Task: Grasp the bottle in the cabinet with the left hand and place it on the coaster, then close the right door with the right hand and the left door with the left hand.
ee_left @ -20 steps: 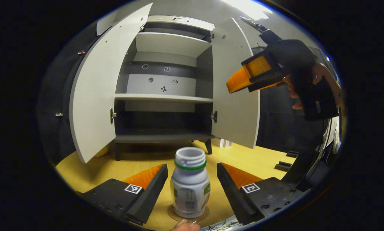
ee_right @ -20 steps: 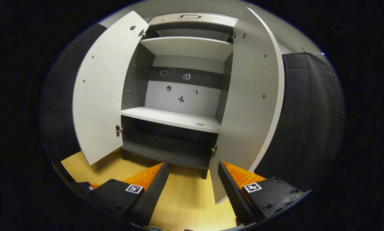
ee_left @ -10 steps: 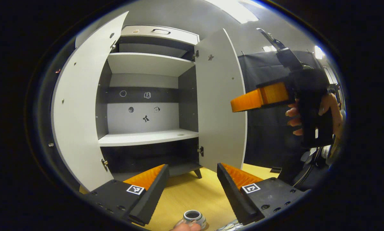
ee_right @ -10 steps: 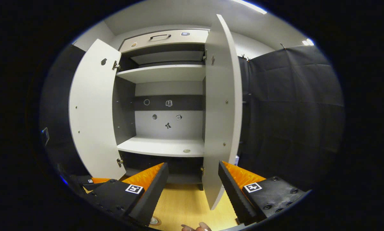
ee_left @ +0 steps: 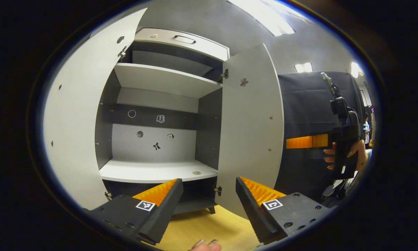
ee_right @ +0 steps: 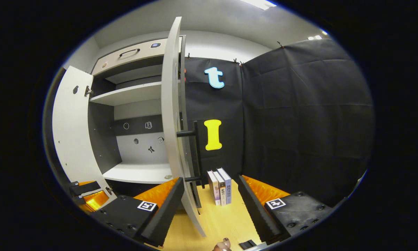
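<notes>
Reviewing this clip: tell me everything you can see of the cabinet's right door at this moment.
The right door is a tall, flat panel, pale grey and matt, looking like laminated board. It stands wide open, hinged to the cabinet's right side; the left gripper view shows its inner face, with small holes and hinge fittings. The right gripper view shows it almost edge-on, a dark bar handle on its outer face. Nothing touches it; the right gripper, fingers apart, is near its edge.

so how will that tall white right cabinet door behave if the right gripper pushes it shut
The tall white right cabinet door looks like a stiff flat panel, so it probably swings whole on its hinges. The open right gripper could slip on its smooth face; its black bar handle offers firmer contact.
</notes>
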Action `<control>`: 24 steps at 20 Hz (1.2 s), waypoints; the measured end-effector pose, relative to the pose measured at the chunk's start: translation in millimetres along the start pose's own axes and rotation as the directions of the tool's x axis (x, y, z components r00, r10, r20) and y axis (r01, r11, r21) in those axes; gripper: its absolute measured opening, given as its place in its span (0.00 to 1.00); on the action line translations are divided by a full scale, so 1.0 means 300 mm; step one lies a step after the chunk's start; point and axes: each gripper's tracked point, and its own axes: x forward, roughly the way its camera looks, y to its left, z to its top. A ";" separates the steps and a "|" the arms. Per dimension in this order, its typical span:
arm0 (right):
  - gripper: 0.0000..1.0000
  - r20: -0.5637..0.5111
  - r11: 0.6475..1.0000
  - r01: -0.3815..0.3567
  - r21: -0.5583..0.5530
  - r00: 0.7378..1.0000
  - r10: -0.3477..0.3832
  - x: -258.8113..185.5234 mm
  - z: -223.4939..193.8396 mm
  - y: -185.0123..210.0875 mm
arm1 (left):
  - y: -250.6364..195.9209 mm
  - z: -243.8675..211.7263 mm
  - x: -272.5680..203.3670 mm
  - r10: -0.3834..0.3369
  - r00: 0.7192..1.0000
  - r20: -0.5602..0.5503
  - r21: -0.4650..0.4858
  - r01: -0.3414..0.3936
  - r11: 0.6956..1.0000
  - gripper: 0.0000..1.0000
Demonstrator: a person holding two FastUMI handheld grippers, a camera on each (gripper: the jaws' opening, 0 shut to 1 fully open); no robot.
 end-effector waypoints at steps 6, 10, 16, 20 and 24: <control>0.98 -0.033 0.975 -0.223 -0.016 0.974 0.222 0.082 -0.012 0.035 | 0.015 0.017 0.024 0.196 0.981 0.001 -0.029 -0.195 0.980 0.96; 0.97 -0.053 0.915 -0.403 0.002 0.914 0.403 0.082 -0.029 0.147 | 0.014 0.021 0.002 0.292 0.957 0.004 -0.008 -0.291 0.957 0.96; 0.98 -0.079 0.852 -0.524 0.012 0.849 0.523 0.124 -0.063 0.360 | 0.071 0.011 -0.103 0.362 0.932 -0.018 -0.010 -0.362 0.932 0.96; 0.98 -0.063 0.849 -0.527 -0.013 0.848 0.526 0.178 -0.098 0.547 | 0.195 -0.003 -0.183 0.389 0.920 -0.049 -0.023 -0.390 0.921 0.96; 0.98 -0.045 0.879 -0.476 -0.031 0.879 0.474 0.305 -0.127 0.726 | 0.345 0.018 -0.258 0.428 0.902 -0.045 -0.017 -0.430 0.903 0.96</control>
